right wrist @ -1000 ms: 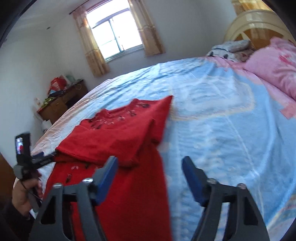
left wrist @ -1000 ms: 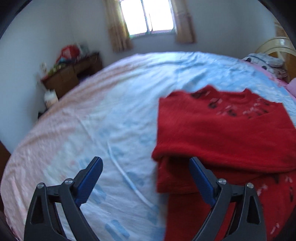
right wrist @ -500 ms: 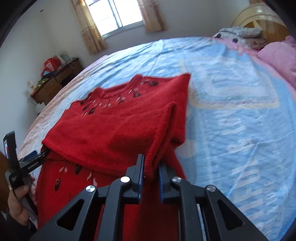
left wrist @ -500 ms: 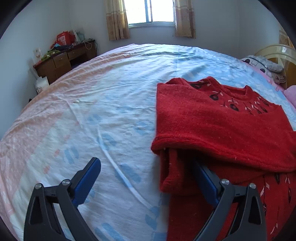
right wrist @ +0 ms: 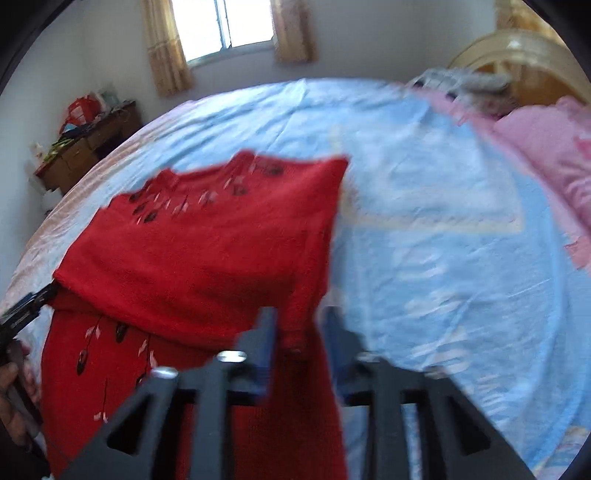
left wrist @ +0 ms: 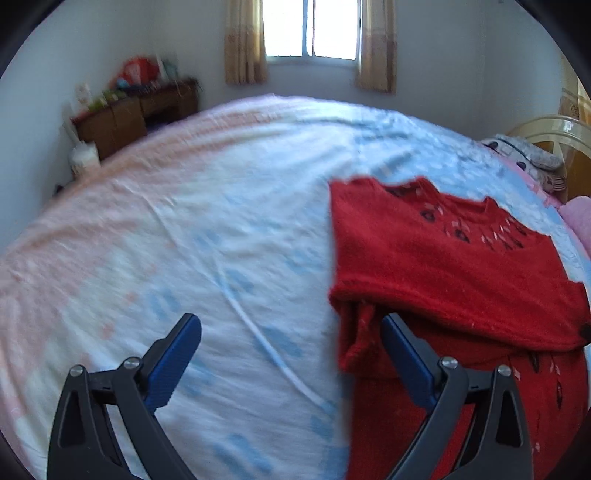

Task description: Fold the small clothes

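Showing only rightward: pink pillow [right wrist: 546, 147]

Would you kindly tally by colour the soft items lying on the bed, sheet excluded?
Red: 1, the sweater
Pink: 1, the pillow
Grey and white: 1, a bundle by the headboard, too blurred to identify
Total: 3

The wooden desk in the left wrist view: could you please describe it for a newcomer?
Start at the window; follow the wall left into the corner beyond the bed. The brown desk stands there, its top cluttered, including something red.
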{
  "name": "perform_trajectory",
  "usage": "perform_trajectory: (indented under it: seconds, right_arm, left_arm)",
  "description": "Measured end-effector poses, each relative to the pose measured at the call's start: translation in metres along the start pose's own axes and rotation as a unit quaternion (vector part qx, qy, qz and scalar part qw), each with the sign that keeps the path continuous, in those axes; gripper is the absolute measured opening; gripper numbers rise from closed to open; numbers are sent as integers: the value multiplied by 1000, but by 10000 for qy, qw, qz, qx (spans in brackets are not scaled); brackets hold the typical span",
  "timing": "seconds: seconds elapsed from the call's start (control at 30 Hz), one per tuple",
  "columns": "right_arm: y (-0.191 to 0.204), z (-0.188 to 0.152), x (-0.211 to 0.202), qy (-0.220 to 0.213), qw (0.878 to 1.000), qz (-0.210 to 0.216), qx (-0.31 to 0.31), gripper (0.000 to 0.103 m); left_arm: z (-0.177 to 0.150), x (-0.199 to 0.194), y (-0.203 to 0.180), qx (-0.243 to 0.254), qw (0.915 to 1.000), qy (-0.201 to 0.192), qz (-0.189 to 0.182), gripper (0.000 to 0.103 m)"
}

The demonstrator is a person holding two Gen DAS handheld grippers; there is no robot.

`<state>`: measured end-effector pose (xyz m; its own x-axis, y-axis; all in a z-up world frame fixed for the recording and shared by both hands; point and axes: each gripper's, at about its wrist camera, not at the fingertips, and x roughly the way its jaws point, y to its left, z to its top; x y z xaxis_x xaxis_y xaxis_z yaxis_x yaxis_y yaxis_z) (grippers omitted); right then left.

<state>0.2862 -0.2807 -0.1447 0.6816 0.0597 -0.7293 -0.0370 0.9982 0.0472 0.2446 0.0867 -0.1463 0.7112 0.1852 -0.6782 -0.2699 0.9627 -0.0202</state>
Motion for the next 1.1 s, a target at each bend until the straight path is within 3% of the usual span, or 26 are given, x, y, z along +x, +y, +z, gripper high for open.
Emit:
perform_trajectory:
  seconds: [0.03,0.17,0.3,0.37,0.5,0.63,1.1]
  right_arm:
    - [3,4,-9,-231,9997,-36,-46,53]
    - [27,19,-23,-555,9978,282,-246,53]
    - [53,31,-5,-327,9918,1223,-184,53]
    - [57,32,11,-162,9906,1358,-54,53]
    - [44,22,41,149,9949,992,40,53]
    - [23,15,44,153,9927,1195,10,46]
    - [19,7,34,-111,9960,872,-169,45]
  left_arm:
    - [3,-4,0,32,9999,-94,53,100]
    - [21,-9,-9,60,9995,-306,36,103]
    - [32,5,-31,249,9992,-309,59,103]
    - [33,17,-40,382,9991,-155,101,103]
    - [28,42,-43,477,9983,296,160,103]
    - [26,46,-39,386,9982,458,-75,103]
    - [8,27,-47,695,9972,257,-25,103]
